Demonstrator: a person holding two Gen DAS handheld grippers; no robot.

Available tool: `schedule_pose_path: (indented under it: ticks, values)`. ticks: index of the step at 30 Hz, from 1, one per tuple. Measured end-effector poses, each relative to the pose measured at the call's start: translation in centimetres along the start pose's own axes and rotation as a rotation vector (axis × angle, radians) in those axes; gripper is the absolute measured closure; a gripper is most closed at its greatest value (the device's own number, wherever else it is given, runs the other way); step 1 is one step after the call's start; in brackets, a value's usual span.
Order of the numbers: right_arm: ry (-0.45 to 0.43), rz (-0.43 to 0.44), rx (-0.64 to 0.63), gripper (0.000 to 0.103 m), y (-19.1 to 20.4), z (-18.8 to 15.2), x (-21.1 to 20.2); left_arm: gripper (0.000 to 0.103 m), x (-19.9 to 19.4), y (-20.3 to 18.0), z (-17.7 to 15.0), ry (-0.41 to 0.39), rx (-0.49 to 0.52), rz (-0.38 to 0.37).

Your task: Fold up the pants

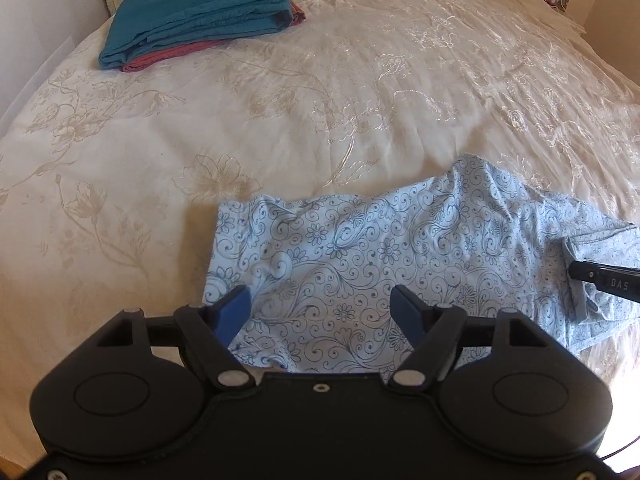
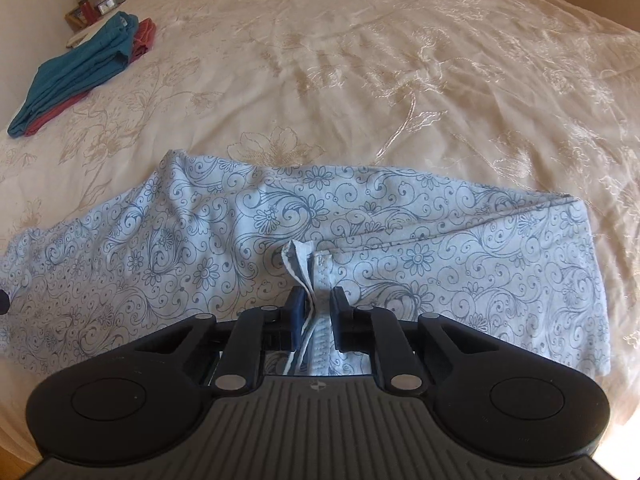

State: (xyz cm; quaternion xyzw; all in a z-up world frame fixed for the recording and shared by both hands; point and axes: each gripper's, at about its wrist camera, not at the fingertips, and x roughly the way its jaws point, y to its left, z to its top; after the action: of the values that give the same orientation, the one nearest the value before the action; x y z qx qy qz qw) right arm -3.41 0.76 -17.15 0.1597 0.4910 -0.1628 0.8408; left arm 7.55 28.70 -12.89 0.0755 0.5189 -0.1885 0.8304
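Where floral pants [image 2: 280, 240] lie, an embroidered cream bedspread [image 2: 360, 80] spreads.

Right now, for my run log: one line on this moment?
step: folding | left gripper: open over patterned pants | right gripper: shut on pants hem | bed: folded teal pants

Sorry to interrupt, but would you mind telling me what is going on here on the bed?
A person is folding the blue floral pants on the cream bedspread, a gripper in each hand. The right gripper is shut on a hem edge of the pants; the left gripper hovers open over the other end. A teal garment lies folded on a red one at the far corner.
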Motion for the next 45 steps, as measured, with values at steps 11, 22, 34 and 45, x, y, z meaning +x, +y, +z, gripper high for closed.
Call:
schedule_pose_path:
  ticks: [11,22,34,45]
  values:
    - [-0.076,-0.01,-0.029,0.089,2.7,1.5,-2.6,0.026,0.2,3.9,0.6,-0.003,-0.046,-0.01]
    - [-0.003,-0.24,-0.154,0.065,5.0,-1.3,2.4,0.026,0.5,4.4,0.3,0.02,-0.04,-0.019]
    - [-0.074,-0.091,0.07,0.099,1.8,-0.4,-1.4,0.026,0.6,5.0,0.4,0.028,-0.014,-0.043]
    - [0.014,-0.083,-0.09,0.094,7.1,0.3,0.2,0.022,2.7,5.6,0.4,0.06,-0.021,-0.068]
